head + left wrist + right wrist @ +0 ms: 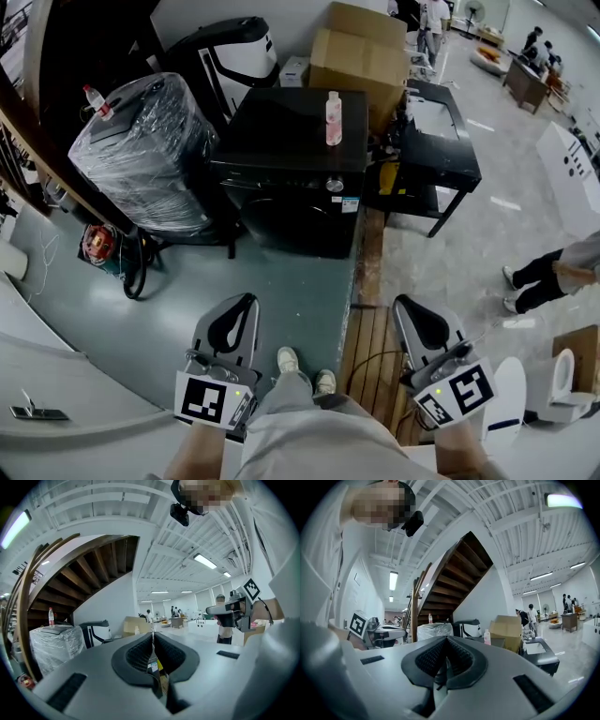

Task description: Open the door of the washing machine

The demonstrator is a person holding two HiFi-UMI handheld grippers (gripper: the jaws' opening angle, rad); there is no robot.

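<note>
Jaws are pressing together on nothing at both tools, as the grey left hand-held gripper (pixel 246 302) and the grey right hand-held gripper (pixel 405 302) are pointing level, well apart from each other, on either side of the wearer's pale shoes (pixel 305 364). The shoes are standing on the grey-green floor (pixel 281 291), just beside a slatted wooden pallet (pixel 367 339) that is lying under the right tool. Farther ahead, well clear of both tools, the black front-loading washing machine (pixel 286 141) is facing the camera, its round dark door (pixel 286 223) appearing shut. A pink plastic bottle (pixel 333 118) is standing upright on the machine's top. To its left a bulky appliance wrapped in clear plastic film (pixel 145 155) is carrying a red-capped clear bottle (pixel 95 99); to its right a black metal bench (pixel 441 141) is standing close by. Brown cardboard boxes (pixel 361 52) are sitting behind the machine, against the white wall.
</note>
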